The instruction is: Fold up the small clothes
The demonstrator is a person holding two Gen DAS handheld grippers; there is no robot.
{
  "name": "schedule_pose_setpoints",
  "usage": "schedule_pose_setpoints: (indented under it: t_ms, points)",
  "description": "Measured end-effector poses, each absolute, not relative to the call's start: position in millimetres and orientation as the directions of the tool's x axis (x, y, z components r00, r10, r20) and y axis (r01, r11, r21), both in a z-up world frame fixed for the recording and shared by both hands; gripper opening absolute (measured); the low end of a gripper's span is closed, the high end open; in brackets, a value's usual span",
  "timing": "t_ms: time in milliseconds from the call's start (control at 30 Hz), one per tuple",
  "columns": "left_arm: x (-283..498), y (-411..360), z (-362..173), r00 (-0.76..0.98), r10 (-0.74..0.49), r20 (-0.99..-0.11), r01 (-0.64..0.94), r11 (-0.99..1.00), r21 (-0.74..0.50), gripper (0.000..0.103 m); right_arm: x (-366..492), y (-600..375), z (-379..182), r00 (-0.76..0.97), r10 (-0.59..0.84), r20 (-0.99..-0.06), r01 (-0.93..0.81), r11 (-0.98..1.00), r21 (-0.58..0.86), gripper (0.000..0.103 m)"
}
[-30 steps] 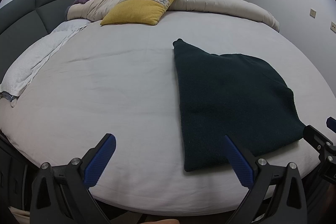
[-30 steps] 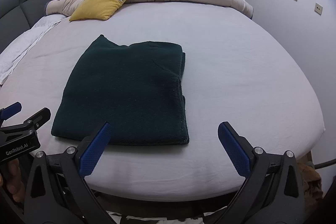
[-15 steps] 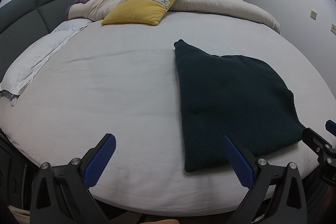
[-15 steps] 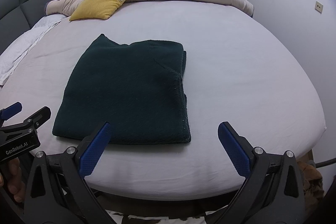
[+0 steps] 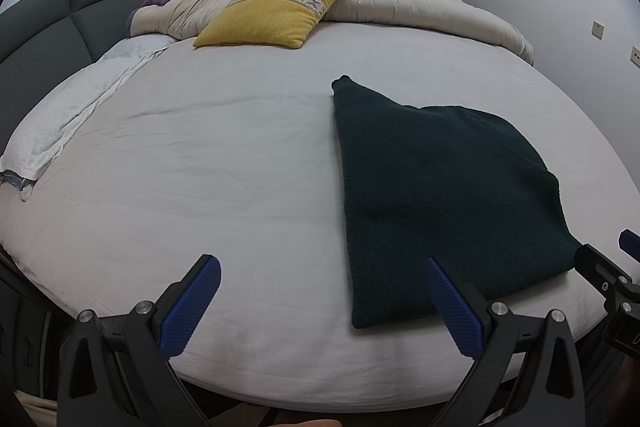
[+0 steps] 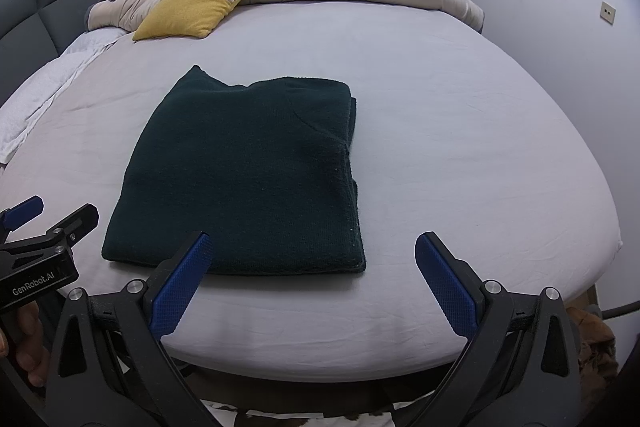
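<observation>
Green folded sweater, one, two tools apparently empty

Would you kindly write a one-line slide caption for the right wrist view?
Open right gripper hovers at the bed edge before a folded dark green sweater.

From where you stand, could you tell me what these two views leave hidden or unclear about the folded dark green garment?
- Dark green garment: sleeves and inner layers, folded under the top layer in both views.
- Its near edge: partly covered by the right gripper finger in the right wrist view, by the left gripper finger in the left.
- Garment type: no label visible.
</observation>
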State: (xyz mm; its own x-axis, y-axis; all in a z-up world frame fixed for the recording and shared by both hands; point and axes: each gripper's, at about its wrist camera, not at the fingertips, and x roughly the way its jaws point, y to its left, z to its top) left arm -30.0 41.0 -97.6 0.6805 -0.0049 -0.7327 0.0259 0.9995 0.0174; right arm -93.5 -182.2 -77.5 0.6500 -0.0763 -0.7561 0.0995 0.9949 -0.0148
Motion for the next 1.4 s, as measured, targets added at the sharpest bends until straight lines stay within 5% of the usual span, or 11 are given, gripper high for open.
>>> schedule_pose_setpoints:
  t_ms: [1400]
  points:
    - [-35.1,39.1,-97.9,0.678,-0.002,-0.735,0.013,1.0,0.009,0.103,-97.5,-177.4,-79.1,0.648,-0.066,-0.759,0.096,0.995,-0.004,0.103]
